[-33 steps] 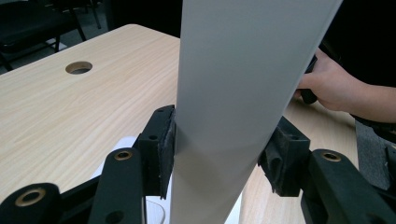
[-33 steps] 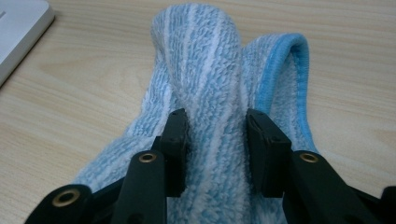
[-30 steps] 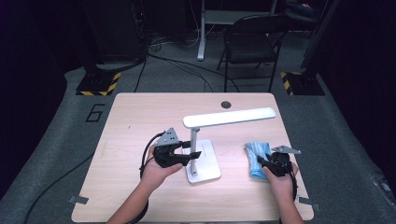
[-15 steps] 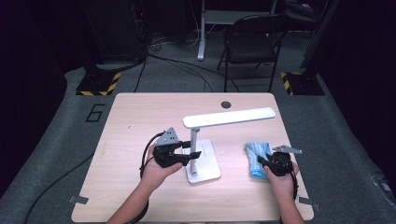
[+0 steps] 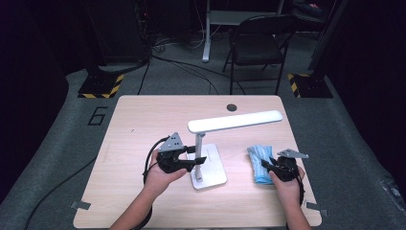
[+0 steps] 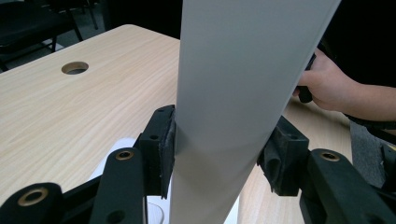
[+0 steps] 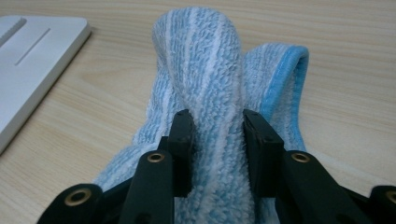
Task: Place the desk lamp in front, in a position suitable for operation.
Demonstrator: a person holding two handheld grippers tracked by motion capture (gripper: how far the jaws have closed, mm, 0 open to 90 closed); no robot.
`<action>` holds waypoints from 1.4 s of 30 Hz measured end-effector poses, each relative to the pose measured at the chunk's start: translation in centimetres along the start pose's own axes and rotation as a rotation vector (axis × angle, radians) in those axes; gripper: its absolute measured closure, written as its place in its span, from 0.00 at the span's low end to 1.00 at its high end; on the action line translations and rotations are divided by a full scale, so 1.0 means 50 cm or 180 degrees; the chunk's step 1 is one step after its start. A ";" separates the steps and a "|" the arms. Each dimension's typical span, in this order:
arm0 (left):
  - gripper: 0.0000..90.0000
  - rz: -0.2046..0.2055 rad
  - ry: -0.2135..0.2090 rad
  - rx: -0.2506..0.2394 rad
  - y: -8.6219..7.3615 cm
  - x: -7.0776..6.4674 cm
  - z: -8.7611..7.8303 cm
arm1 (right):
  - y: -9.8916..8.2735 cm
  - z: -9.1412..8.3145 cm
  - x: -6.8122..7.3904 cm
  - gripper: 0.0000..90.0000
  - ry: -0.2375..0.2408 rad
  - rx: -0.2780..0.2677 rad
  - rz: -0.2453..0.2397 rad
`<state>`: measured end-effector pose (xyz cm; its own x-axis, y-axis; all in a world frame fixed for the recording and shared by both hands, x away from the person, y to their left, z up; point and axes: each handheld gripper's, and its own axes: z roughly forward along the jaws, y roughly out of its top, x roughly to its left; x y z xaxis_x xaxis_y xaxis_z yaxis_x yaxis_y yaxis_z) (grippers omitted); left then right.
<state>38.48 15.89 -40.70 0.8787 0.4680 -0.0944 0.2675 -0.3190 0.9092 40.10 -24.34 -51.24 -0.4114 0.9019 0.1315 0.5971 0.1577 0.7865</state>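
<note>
Item, blue striped towel [image 5: 261, 163]: it lies on the bench [image 5: 143, 124] to the right of the desk lamp [image 5: 206, 163], long axis running away from you, and your right tongs [image 7: 217, 140] have just been closing on a raised fold at its near end, pads pressing the terry from both sides. Item, lamp post [image 6: 233, 93]: it stands upright, clamped between your left tongs [image 6: 217, 149]. Your right hand [image 5: 286, 177] is the nearer to the towel, so lifting it up and left toward the lamp likely falls to that side.

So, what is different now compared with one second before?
The right gripper has just been closing its jaws on a fold of the blue towel and now pinches it. The left gripper clamps the lamp's post as before; neither hand moved.
</note>
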 end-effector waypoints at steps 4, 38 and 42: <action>0.57 0.0044 -0.0033 0.0027 0.001 -0.002 0.000 | 0.002 0.000 0.010 0.74 0.0075 -0.0003 0.0001; 0.57 0.0087 -0.0156 0.0031 -0.001 -0.020 0.003 | 0.019 0.047 0.237 0.74 0.0946 0.0145 -0.0713; 0.57 0.0088 -0.0154 0.0031 -0.001 -0.020 0.002 | 0.018 0.054 0.248 0.73 0.0963 0.0155 -0.0719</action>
<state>37.65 15.35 -40.70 0.9038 0.4186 -0.0890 0.2465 -0.3393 0.9078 37.38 -11.92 -50.53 -0.7168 0.6838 0.1361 0.4972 0.3645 0.7873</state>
